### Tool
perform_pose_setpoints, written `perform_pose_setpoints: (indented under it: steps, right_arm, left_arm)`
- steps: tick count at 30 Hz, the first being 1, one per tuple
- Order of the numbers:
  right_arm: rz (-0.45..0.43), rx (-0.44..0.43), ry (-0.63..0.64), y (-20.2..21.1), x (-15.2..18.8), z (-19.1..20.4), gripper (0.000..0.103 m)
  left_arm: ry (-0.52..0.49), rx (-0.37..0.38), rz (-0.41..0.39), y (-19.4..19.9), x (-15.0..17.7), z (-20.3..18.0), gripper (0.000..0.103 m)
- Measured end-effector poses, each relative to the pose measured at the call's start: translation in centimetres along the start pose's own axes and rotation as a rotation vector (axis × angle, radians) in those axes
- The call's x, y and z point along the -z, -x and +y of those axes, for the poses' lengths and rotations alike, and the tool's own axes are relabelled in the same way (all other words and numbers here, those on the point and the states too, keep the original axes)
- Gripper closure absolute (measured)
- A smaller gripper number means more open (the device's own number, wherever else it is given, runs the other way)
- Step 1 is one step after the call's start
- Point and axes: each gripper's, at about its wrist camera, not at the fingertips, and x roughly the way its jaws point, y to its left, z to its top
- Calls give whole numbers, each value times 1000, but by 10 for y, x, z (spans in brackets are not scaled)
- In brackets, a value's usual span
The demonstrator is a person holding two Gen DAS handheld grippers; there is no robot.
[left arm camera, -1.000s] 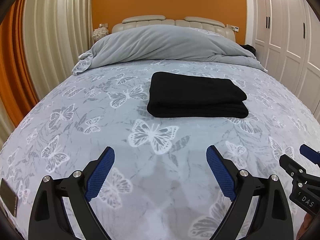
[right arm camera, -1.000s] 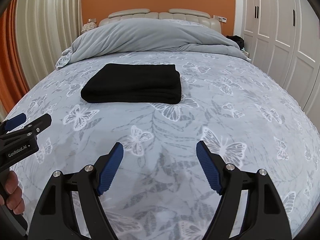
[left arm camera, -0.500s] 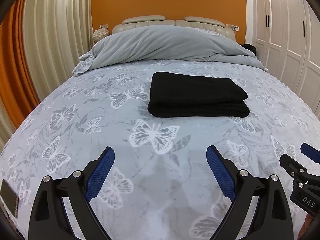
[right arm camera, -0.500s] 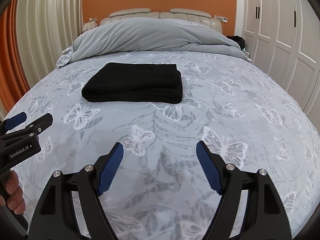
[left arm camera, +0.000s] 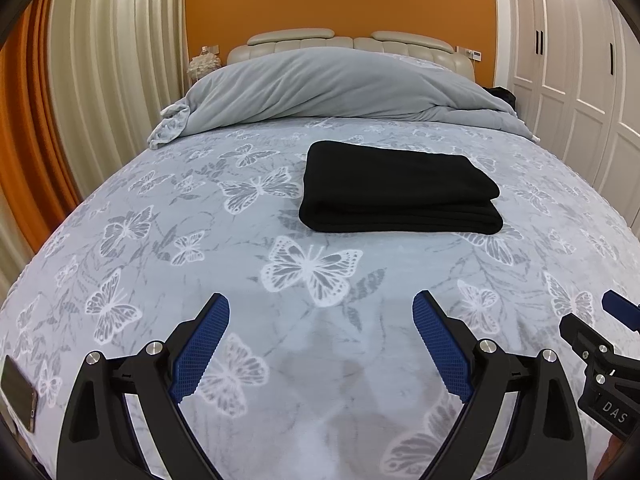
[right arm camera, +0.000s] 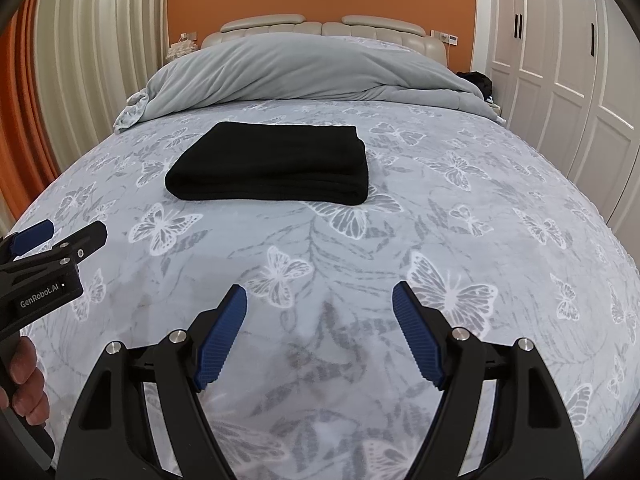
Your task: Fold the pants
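Observation:
Black pants [left arm camera: 398, 188] [right arm camera: 276, 168] lie folded into a neat rectangular stack on the middle of the bed. My left gripper [left arm camera: 321, 308] hovers over the near part of the bed, well short of the pants, open with nothing between its blue pads. My right gripper [right arm camera: 320, 296] hangs beside it, also open and empty, and equally far from the stack. Each gripper shows at the edge of the other's view: the right one [left arm camera: 600, 344], the left one [right arm camera: 52, 248], held by a hand [right arm camera: 24, 380].
The bed [left arm camera: 160, 240] has a grey butterfly-print cover. A bunched grey duvet [left arm camera: 332, 88] lies at the headboard. A phone [left arm camera: 18, 396] rests at the bed's near left edge. Curtains hang left; white wardrobe doors [right arm camera: 560, 60] stand right.

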Motion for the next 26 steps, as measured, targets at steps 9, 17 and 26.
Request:
perform_pose_setpoints:
  steps: [9, 17, 26]
  right_arm:
    - [0, -2, 1, 0, 0, -1, 30]
    - [3, -5, 11, -1, 1, 0, 30]
    - [6, -5, 15, -2, 3, 1, 30]
  left_arm:
    - [3, 8, 3, -1, -1, 1, 12]
    - [0, 14, -45, 5, -1, -2, 12]
    - [4, 34, 33, -5, 0, -3, 12]
